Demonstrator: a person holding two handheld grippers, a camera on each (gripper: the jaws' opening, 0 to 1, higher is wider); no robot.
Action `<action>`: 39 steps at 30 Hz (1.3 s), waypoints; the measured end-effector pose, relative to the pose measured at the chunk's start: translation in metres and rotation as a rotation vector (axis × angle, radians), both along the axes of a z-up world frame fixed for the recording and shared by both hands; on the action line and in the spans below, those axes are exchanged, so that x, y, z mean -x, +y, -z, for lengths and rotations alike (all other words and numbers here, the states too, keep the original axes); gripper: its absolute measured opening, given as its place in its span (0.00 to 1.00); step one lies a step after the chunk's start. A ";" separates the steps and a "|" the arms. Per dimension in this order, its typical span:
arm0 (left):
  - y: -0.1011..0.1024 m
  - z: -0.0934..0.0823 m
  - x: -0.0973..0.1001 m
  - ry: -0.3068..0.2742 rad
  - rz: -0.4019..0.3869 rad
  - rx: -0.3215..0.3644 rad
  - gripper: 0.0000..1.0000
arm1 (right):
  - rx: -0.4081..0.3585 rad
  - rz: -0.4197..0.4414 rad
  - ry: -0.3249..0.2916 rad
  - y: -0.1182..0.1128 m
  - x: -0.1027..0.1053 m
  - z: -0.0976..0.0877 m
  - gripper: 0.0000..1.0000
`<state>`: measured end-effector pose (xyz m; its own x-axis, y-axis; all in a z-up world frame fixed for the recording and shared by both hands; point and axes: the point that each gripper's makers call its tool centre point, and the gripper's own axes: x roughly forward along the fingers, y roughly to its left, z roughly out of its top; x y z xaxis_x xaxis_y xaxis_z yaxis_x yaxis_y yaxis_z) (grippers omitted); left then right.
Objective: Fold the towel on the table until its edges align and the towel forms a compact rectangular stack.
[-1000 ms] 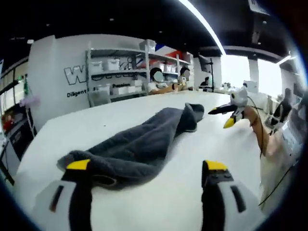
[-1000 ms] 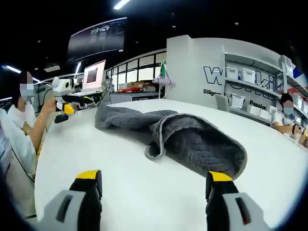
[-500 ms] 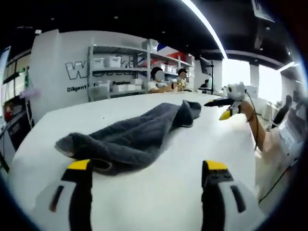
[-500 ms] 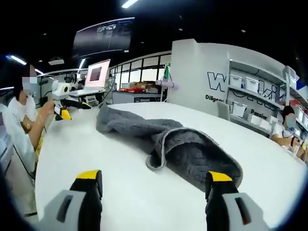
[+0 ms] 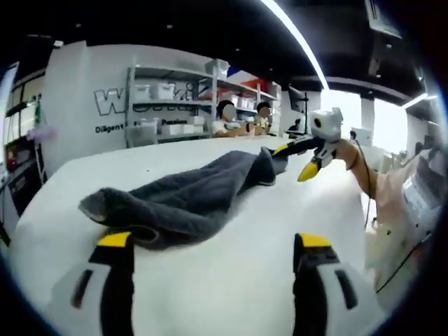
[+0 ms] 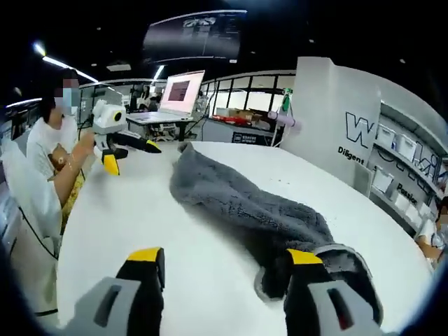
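A dark grey towel [image 5: 189, 199] lies crumpled in a long strip on the white table [image 5: 238, 224]. My left gripper [image 5: 213, 241] is open at the strip's near end, its left jaw just in front of the cloth. In the left gripper view my right gripper [image 5: 294, 161] hovers open at the towel's far end. In the right gripper view the towel [image 6: 238, 203] runs away from my right gripper [image 6: 224, 255], whose right jaw overlaps the folded end. The left gripper [image 6: 131, 157] is open beside the other end there, held by a hand.
Shelves with white bins [image 5: 168, 105] and seated people stand beyond the table. A laptop [image 6: 175, 98] sits on a desk behind the far end. A person's sleeve [image 6: 31, 196] is at the table's rounded edge [image 6: 66, 259].
The right gripper has moved in to the towel's end; its right jaw now overlaps the fold. The left gripper stays at its end. The towel has not visibly moved.
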<state>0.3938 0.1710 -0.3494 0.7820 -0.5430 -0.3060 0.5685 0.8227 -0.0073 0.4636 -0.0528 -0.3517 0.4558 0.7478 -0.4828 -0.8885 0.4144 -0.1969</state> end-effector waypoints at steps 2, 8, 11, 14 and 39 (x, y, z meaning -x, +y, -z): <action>0.000 0.001 0.002 0.001 0.003 -0.003 0.99 | 0.035 0.004 -0.013 0.004 -0.009 0.005 0.66; 0.003 0.003 0.005 0.004 -0.006 0.000 0.99 | 0.147 0.044 -0.106 0.004 -0.051 0.013 0.53; 0.003 0.004 0.005 0.009 -0.006 0.003 0.99 | 0.220 0.076 -0.123 -0.002 -0.071 0.024 0.43; 0.000 0.001 0.005 -0.001 0.001 0.012 0.99 | 0.264 0.084 -0.152 -0.003 -0.083 0.032 0.38; -0.001 0.002 0.005 0.002 0.007 0.027 0.99 | 0.204 0.011 -0.078 -0.015 -0.066 -0.019 0.02</action>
<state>0.3883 0.1697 -0.3513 0.7772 -0.5569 -0.2929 0.5745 0.8179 -0.0306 0.5292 -0.0674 -0.3325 0.5051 0.6330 -0.5867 -0.8630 0.3680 -0.3461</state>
